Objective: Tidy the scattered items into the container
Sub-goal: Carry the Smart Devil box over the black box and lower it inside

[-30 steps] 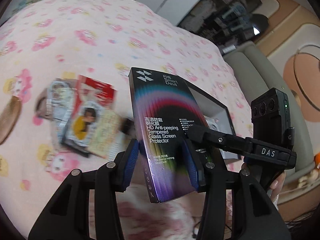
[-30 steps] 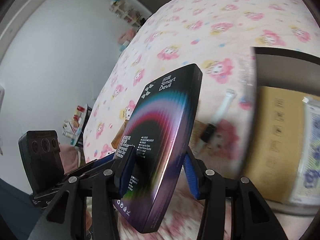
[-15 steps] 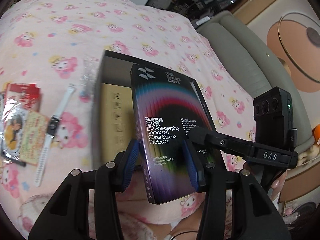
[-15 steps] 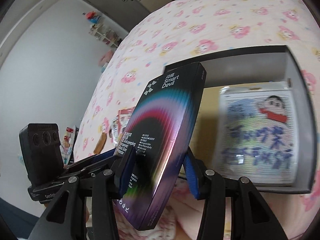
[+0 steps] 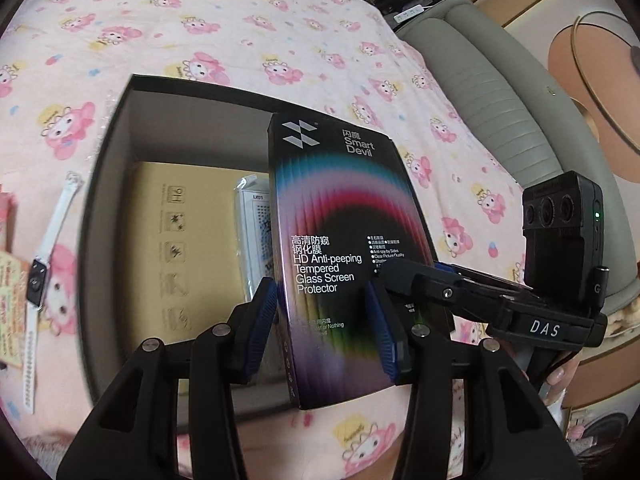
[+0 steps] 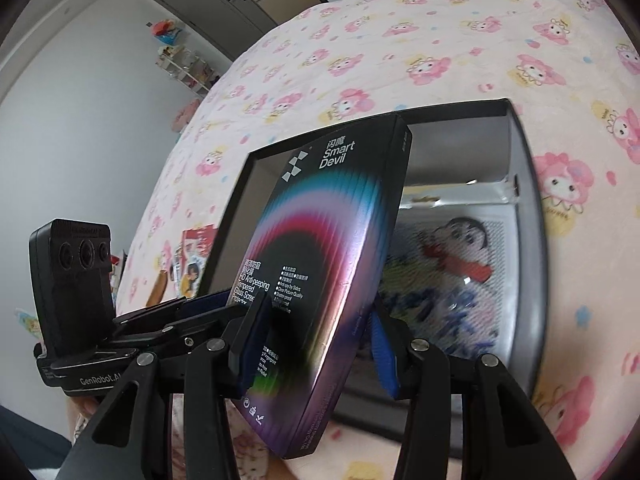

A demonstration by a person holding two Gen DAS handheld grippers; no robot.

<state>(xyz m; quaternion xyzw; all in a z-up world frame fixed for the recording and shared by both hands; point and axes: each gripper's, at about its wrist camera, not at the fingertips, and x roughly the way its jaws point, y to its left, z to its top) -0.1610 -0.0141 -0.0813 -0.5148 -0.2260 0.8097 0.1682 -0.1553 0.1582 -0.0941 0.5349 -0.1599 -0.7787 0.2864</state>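
Nearby, a watch [image 5: 42, 280] lies left of the container [image 5: 108, 184].

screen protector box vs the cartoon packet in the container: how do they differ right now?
The screen protector box is rigid, dark with a rainbow arc; the cartoon packet is pale with a drawn figure under shiny wrap. The box stands tilted on end above the container, clamped by both the left gripper and the right gripper; the packet lies flat on the container's floor, touched by neither. Both are flat and rectangular.
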